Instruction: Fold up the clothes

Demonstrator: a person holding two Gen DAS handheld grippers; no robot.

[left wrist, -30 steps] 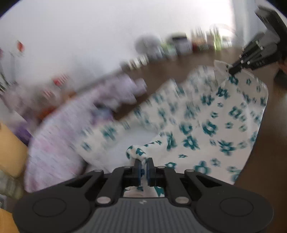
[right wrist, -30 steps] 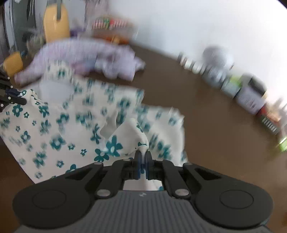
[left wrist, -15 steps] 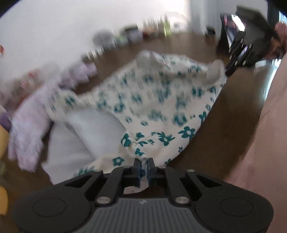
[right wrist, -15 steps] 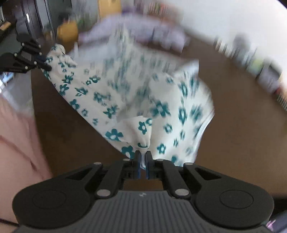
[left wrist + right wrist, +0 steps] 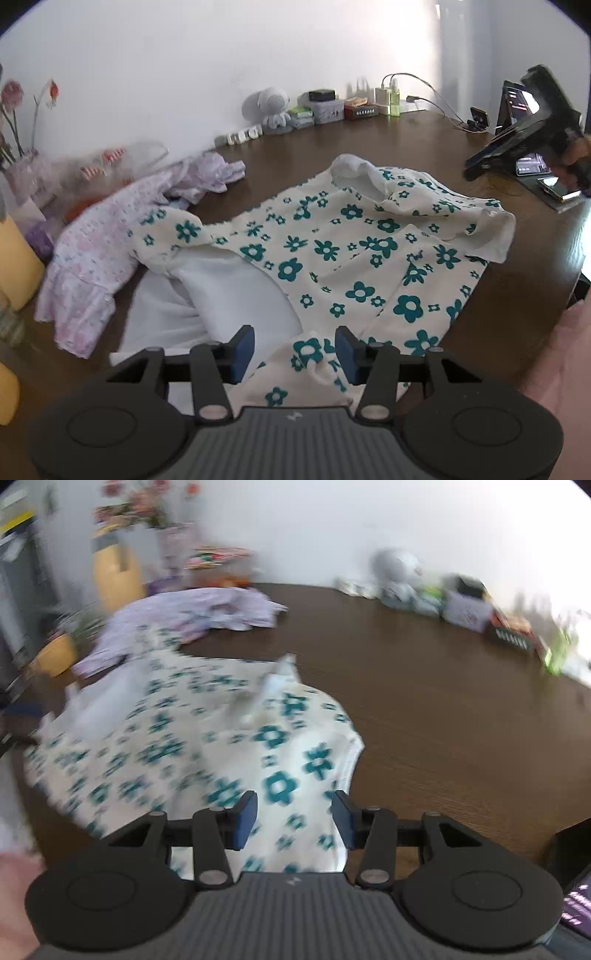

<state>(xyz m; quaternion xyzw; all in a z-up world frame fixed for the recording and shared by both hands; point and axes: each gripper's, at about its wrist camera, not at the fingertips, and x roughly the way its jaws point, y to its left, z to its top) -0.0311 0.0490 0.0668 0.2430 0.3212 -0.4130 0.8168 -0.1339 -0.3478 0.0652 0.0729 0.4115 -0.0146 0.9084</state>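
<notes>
A cream garment with teal flowers (image 5: 354, 251) lies spread on the dark wooden table (image 5: 436, 147), its white lining turned out at the near left. My left gripper (image 5: 294, 349) stands open just above the garment's near hem, nothing pinched between its blue pads. In the right wrist view the same garment (image 5: 192, 746) lies flat and blurred by motion, and my right gripper (image 5: 294, 814) is open over its near corner. The right gripper (image 5: 532, 125) also shows at the far right of the left wrist view, raised off the cloth.
A pile of lilac and pink clothes (image 5: 122, 229) lies left of the garment. A plush toy (image 5: 269, 107), small boxes and chargers line the wall. A yellow container (image 5: 14, 254) stands at the left edge. Phones (image 5: 554, 184) lie at the right.
Both grippers were shut on corners of the flowered garment and swung it through the air; now it lies flat on the table and both grippers have opened and let it go.
</notes>
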